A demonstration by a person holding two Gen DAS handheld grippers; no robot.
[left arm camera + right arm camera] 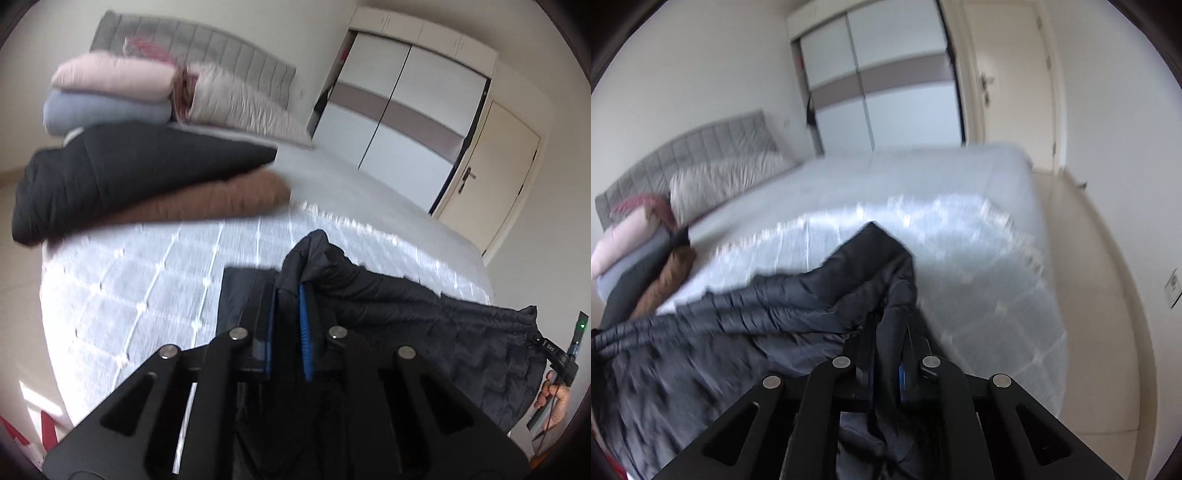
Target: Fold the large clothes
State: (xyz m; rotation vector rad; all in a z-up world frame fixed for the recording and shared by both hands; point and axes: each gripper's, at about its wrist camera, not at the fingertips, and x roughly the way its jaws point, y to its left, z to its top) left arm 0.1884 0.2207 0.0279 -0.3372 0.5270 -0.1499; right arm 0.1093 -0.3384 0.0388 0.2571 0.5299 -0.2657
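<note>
A dark navy quilted jacket [424, 317] is held up over the near end of the bed, stretched between my two grippers. My left gripper [288, 295] is shut on one corner of the jacket, with cloth pinched between its blue pads. The right gripper [554, 354] shows at the far right of the left wrist view, gripping the other end. In the right wrist view my right gripper [886, 325] is shut on a bunch of the jacket [757, 325], which sags off to the left.
The bed [147, 280] has a pale quilted cover. Folded clothes are stacked at its left: a black [122, 173] and a brown [221, 199] garment, with pink [110, 75] and blue-grey [103, 110] ones behind. A headboard, wardrobe [399, 103] and door [495, 177] stand beyond.
</note>
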